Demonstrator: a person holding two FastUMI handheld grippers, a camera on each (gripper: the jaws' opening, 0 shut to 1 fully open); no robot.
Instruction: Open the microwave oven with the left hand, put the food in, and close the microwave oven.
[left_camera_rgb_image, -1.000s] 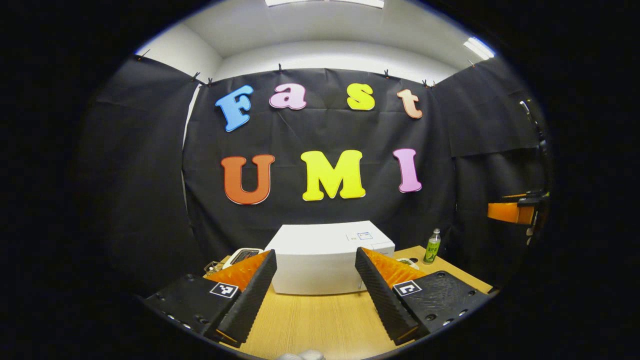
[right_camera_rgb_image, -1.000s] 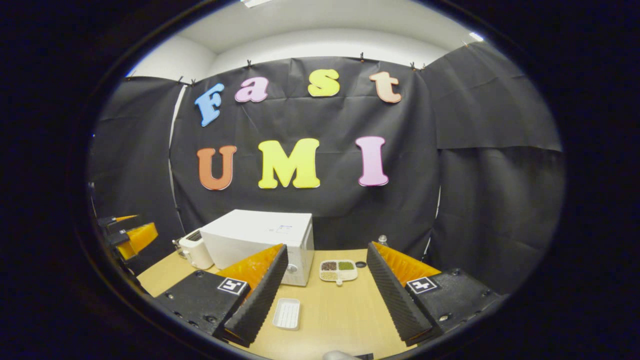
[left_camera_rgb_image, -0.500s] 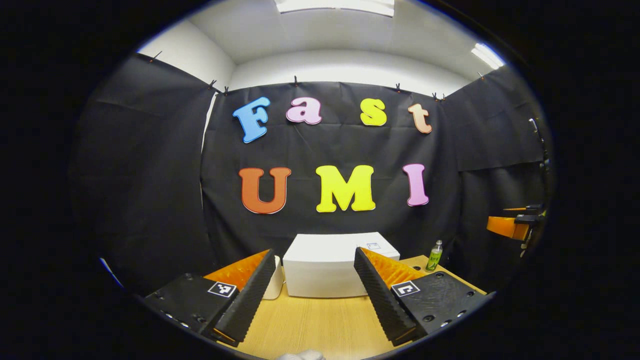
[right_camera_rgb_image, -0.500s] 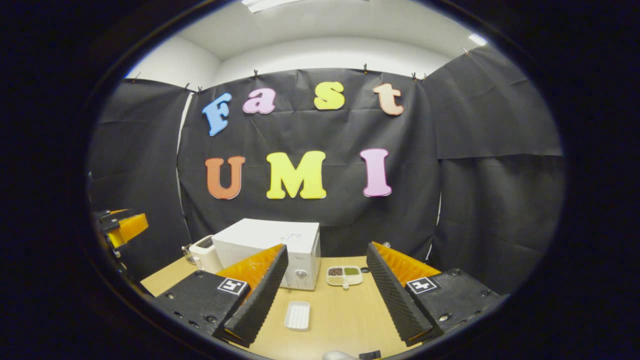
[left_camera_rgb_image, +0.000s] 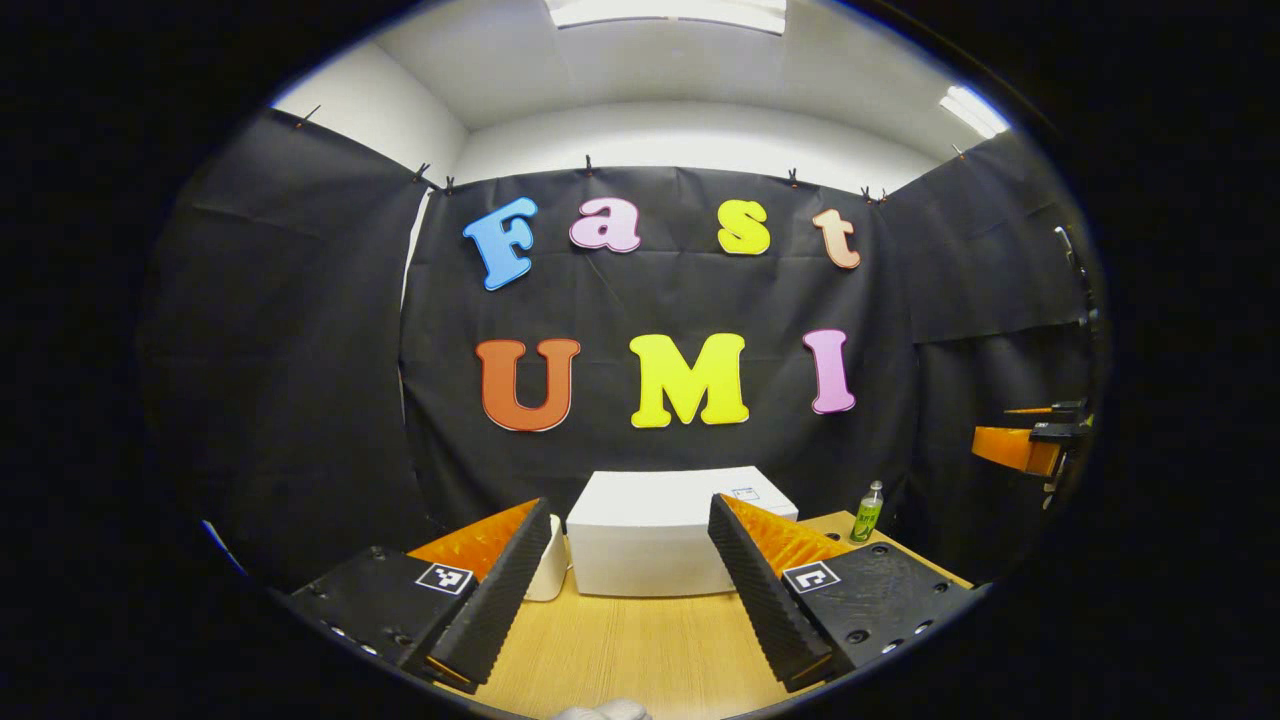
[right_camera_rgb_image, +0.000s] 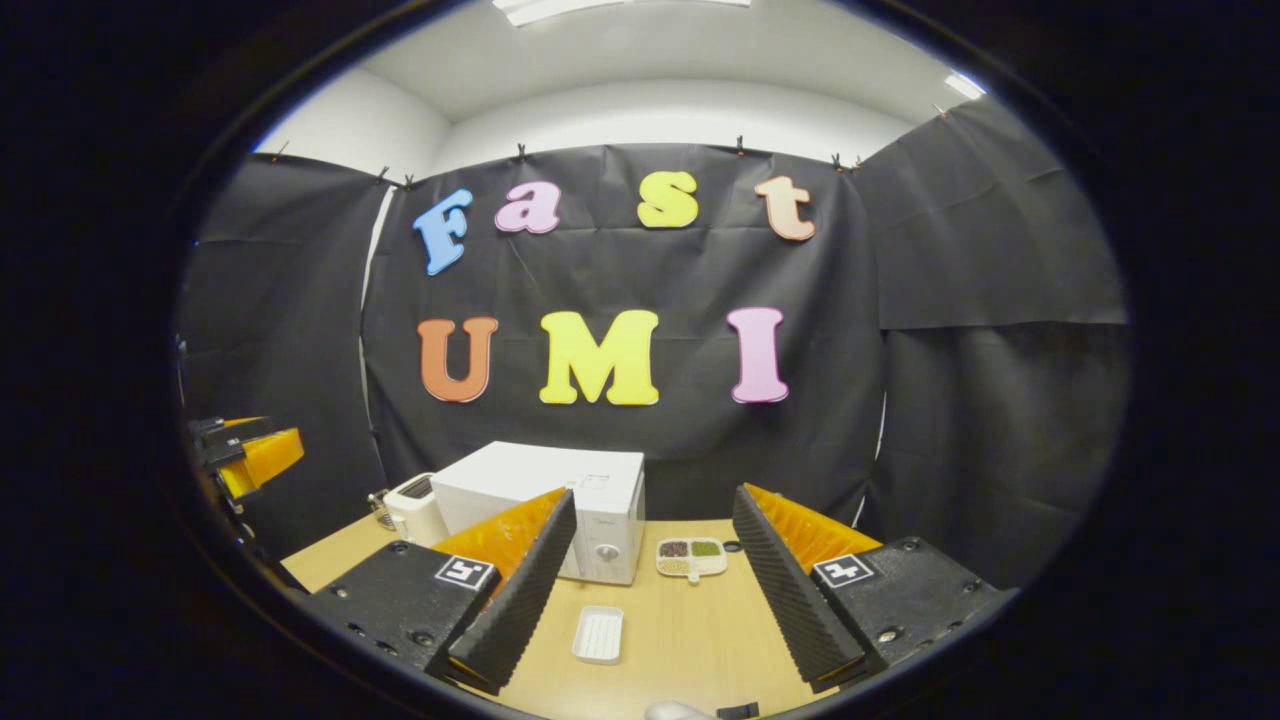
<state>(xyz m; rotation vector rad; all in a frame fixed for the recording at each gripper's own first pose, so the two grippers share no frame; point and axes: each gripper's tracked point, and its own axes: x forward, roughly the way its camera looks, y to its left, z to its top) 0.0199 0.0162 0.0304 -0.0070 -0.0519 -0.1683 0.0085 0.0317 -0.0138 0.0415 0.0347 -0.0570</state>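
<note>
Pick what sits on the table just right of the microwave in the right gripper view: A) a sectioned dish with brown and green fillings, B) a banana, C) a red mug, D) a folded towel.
A: the sectioned dish holding brown and green fillings rests on the table beside the closed microwave.

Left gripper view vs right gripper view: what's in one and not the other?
Left gripper view has the green plastic bottle at the table's far right. Right gripper view has the divided white dish of food, a ridged empty white tray and the microwave's round front knob. Both have the white microwave oven, the small white toaster left of it, and the wooden table; both tools' jaws are apart.
</note>
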